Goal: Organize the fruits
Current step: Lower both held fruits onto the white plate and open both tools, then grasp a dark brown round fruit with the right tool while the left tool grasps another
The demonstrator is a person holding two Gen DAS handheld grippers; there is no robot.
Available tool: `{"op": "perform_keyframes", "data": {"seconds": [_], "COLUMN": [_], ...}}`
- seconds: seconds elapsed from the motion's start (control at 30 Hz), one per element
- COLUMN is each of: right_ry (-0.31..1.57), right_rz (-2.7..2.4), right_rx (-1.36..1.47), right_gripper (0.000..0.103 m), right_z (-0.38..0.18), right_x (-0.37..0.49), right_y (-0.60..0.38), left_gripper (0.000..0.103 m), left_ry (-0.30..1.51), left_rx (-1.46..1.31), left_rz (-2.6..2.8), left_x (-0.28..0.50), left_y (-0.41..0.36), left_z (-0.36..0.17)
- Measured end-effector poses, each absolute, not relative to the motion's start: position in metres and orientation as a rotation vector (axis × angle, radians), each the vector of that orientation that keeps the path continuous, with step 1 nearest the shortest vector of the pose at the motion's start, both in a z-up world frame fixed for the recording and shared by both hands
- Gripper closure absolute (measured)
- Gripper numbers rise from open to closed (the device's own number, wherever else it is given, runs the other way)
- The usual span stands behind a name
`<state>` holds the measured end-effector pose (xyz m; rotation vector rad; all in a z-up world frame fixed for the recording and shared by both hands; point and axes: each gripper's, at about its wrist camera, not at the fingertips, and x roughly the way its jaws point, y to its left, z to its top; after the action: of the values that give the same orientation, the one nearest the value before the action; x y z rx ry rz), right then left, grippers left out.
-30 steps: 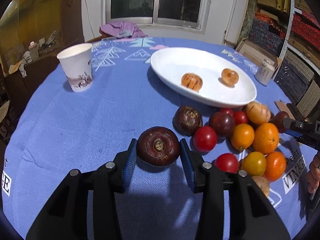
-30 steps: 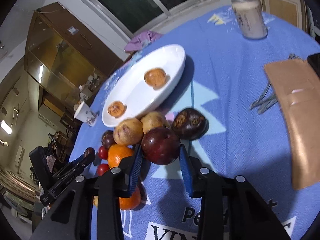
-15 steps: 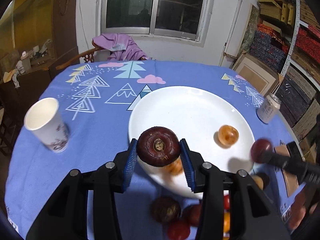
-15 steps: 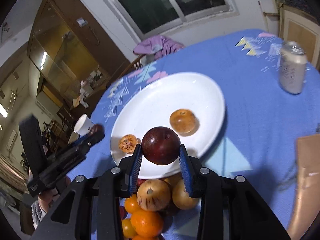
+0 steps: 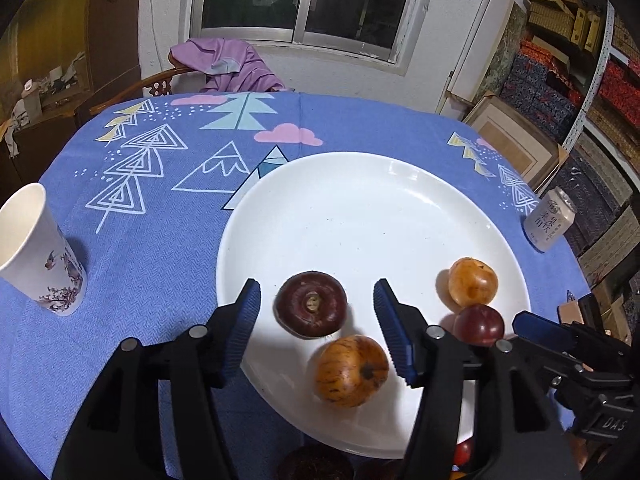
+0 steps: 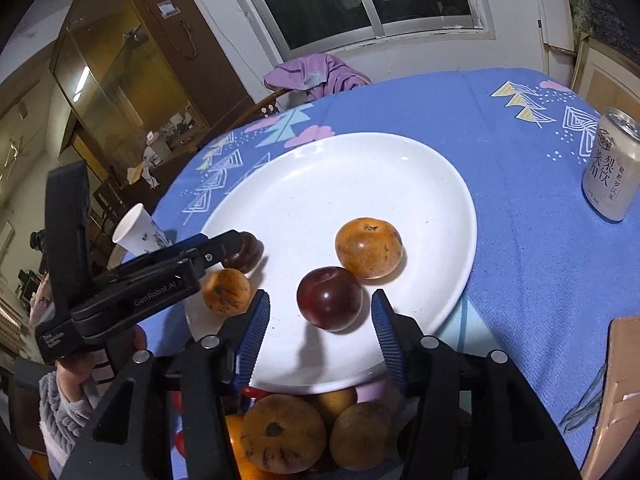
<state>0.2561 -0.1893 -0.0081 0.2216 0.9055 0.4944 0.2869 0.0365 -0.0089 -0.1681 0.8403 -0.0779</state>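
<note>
Left wrist view: the left gripper [image 5: 317,322] hangs over the near rim of the round white ceramic plate [image 5: 360,200], its jaws opening. The flattened dark maroon fruit [image 5: 311,305] lies on the plate between the blue ribbed pads [image 5: 245,326], clear of both. A speckled orange-brown fruit [image 5: 352,370] sits just below the jaws; a second orange-brown fruit [image 5: 473,281] and a glossy dark red plum [image 5: 479,324] lie beyond the right-hand jaw.

Right wrist view: the right gripper [image 6: 318,330] is likewise opening. The plum [image 6: 330,298] rests on the plate [image 6: 360,168] between the jaws, touching neither pad, just beside an orange-brown fruit [image 6: 369,247]. A heap of loose fruit [image 6: 312,436] lies beneath the jaws on the blue patterned tablecloth [image 6: 520,260].
</note>
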Motion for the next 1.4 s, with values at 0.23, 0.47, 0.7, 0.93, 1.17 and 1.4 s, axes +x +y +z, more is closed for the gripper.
{"op": "perform_keyframes", "data": {"seconds": [0.23, 0.47, 0.7, 0.93, 1.17, 1.4], "right_ry": [0.782, 0.780, 0.789, 0.862, 0.930, 0.981], "right_rz": [0.465, 0.419, 0.392, 0.549, 0.525, 0.481], "right_rx": [0.318, 0.449, 0.561, 0.615, 0.668, 0.716], "right_gripper": [0.027, 0.020, 0.018, 0.018, 0.016, 0.018], "right_z": [0.018, -0.001, -0.011, -0.018, -0.033, -0.050], "right_x": [0.221, 0.182, 0.169, 0.169, 0.175, 0.185], "right_y": [-0.232, -0.278, -0.309, -0.291, -0.290, -0.300], "left_gripper": [0.030, 0.026, 0.025, 0.016, 0.015, 0.015], "left_ry": [0.766, 0.765, 0.810, 0.809, 0.805, 0.795], "left_rx": [-0.178, -0.153, -0.151, -0.063, -0.014, -0.005], "left_rz": [-0.038, 0.027, 0.050, 0.019, -0.018, -0.016], "left_x": [0.242, 0.164, 0.145, 0.144, 0.140, 0.137], "left_y": [0.052, 0.069, 0.070, 0.045, 0.030, 0.029], "left_z": [0.022, 0.004, -0.020, -0.025, -0.024, -0.022]}}
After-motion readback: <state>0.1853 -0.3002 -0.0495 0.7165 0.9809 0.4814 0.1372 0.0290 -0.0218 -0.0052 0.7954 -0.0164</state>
